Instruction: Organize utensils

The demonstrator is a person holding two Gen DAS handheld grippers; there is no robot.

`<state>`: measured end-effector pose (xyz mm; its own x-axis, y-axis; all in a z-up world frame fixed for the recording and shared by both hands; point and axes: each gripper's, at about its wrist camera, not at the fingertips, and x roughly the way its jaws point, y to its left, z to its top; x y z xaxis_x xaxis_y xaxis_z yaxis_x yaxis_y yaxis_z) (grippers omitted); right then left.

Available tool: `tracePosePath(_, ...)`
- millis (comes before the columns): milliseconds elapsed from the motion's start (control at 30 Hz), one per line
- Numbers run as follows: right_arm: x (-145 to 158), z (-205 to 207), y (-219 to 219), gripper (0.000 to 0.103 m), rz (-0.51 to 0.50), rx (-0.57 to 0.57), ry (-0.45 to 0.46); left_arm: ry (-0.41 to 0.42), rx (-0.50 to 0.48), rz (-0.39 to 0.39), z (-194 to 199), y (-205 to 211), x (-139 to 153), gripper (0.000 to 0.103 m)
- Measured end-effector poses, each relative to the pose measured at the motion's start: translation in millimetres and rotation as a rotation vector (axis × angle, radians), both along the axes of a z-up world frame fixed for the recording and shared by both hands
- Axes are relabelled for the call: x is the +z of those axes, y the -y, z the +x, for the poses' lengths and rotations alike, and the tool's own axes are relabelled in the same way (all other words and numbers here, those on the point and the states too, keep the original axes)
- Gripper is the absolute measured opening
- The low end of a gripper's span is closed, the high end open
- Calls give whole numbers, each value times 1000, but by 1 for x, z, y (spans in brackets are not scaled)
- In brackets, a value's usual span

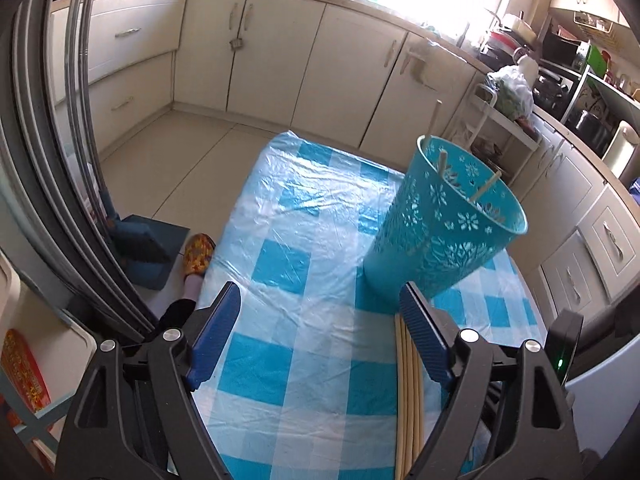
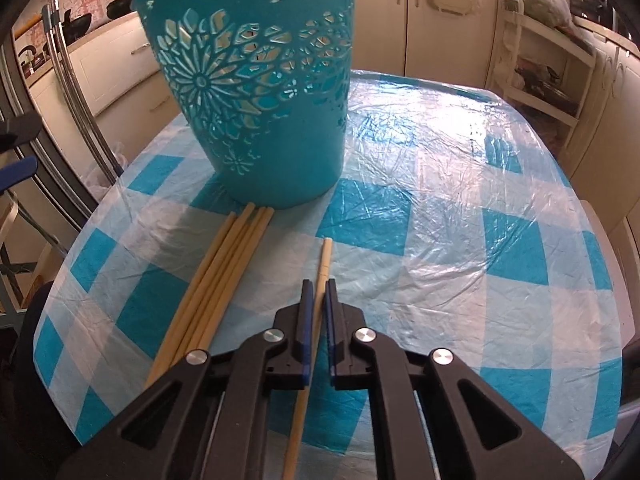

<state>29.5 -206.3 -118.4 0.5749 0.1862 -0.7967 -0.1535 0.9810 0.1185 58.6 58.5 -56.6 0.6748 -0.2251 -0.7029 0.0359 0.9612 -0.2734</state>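
Observation:
A teal perforated holder [image 1: 444, 220] stands on the checked table [image 1: 304, 216], with a few wooden chopsticks [image 1: 486, 189] leaning inside it. In the right wrist view the holder [image 2: 256, 92] is close ahead. My right gripper [image 2: 319, 282] is shut on a single wooden chopstick [image 2: 323, 264] that lies along the fingers, its tip pointing at the holder. Several loose chopsticks [image 2: 216, 276] lie on the table to its left, touching the holder's base; they also show in the left wrist view [image 1: 408, 392]. My left gripper [image 1: 320, 296] is open and empty above the table.
Cream kitchen cabinets [image 1: 280, 48] run along the far walls. A white shelf rack [image 2: 544, 76] with bags stands behind the table. A metal fridge door edge [image 1: 80, 128] and a person's slippered foot [image 1: 198, 254] are at the left.

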Motion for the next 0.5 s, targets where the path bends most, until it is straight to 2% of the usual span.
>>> tracePosePath(100, 1, 0, -5, 6, -39, 23, 6, -6, -11, 9, -2, 5, -2, 78)
tracePosePath(200, 2, -1, -1, 6, -16, 10, -6, -14, -22, 15, -3, 10, -3, 78)
tracePosePath(367, 17, -24, 30, 6, 175, -25, 20, -42, -29, 23, -8, 11, -12, 78)
tracePosePath(400, 26, -31, 40, 6, 238, -33, 38, -52, -28, 23, -8, 10, -14, 78)
tracePosePath(500, 53, -43, 56, 6, 345, -40, 99, -89, -18, 8, -8, 6, -23, 78)
